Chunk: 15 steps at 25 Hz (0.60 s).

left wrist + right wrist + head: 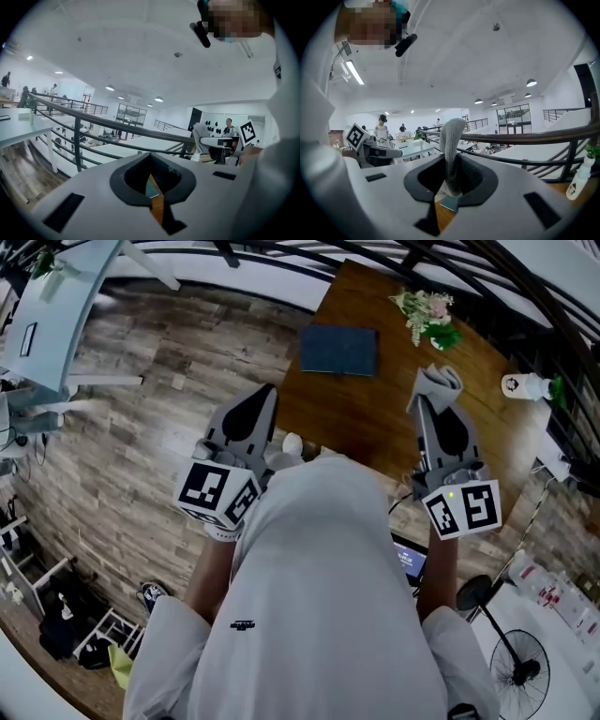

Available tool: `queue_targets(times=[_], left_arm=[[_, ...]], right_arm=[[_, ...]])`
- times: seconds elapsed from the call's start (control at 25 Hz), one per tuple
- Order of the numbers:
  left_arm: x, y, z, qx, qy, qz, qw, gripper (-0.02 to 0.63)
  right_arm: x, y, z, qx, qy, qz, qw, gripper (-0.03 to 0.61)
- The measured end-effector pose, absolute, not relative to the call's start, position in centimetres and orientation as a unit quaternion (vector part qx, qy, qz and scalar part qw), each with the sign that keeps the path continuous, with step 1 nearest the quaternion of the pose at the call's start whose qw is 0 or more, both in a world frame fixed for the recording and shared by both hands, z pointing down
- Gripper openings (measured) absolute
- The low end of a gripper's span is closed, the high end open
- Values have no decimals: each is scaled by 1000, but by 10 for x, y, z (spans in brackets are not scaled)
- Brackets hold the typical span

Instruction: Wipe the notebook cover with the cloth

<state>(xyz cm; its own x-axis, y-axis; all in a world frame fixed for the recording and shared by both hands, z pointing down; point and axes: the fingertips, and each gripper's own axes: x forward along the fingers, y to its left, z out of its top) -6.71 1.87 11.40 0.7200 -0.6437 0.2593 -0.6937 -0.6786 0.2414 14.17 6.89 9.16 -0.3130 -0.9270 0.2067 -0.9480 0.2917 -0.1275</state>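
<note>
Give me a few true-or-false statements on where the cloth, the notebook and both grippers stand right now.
1. The right gripper is shut on the cloth. True.
2. The cloth lies spread over the notebook. False: it hangs from the right gripper's jaws, apart from the notebook, whose cover is bare.
3. The notebook lies closed on the table. True.
4. The left gripper grips the notebook. False: its jaws are together on nothing, and the notebook lies apart from it.
5. The flowers rest on the notebook. False: they lie on the table beside it, not touching it.
</note>
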Motion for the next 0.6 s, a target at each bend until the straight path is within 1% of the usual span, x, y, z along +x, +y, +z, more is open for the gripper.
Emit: queue_targets(times=[0.16, 0.36, 0.6], left_arm=[[-76, 17, 106, 914, -372, 67, 151, 18], [-85, 3, 108, 912, -376, 60, 150, 18], [-71, 2, 95, 919, -363, 60, 144, 18]], right_arm=[[144, 86, 91, 595, -796, 102, 52, 63], [130, 86, 106, 593, -795, 112, 54, 63], [135, 95, 101, 602, -788, 120, 49, 63]])
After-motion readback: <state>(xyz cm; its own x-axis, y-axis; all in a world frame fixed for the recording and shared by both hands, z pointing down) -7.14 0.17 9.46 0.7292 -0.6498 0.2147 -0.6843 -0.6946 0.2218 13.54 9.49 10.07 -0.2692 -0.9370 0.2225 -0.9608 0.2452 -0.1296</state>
